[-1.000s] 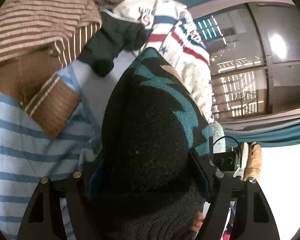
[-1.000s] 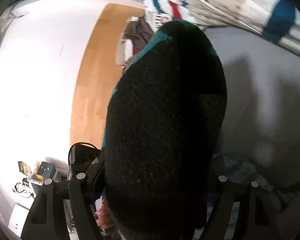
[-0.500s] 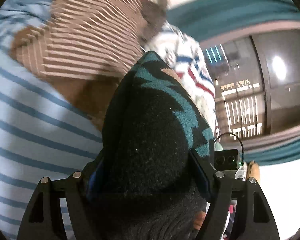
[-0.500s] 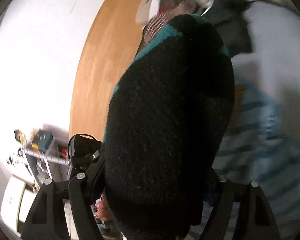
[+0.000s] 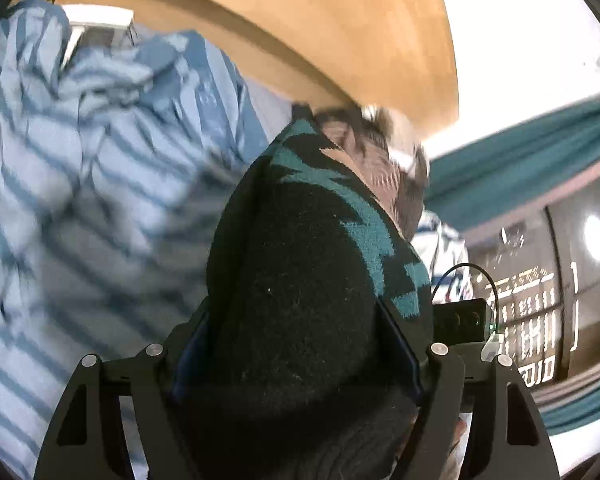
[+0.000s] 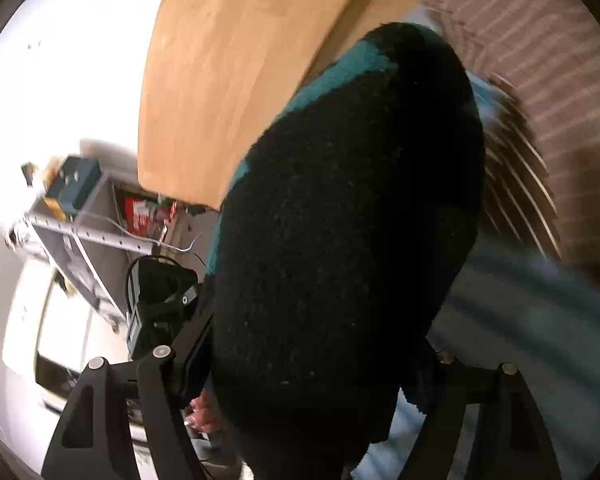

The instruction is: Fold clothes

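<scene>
Left gripper is clamped onto the black knit garment, fingers pressed into the bunched fabric on both sides. Thick, fuzzy wool, black with a jagged teal zigzag and a tan patch near its top. Right gripper is pinched onto the same garment: black here with a teal band along its left edge. It hangs bunched between the two claws, above the blue-striped shirt and beside a brown striped garment, near the wooden headboard.
</scene>
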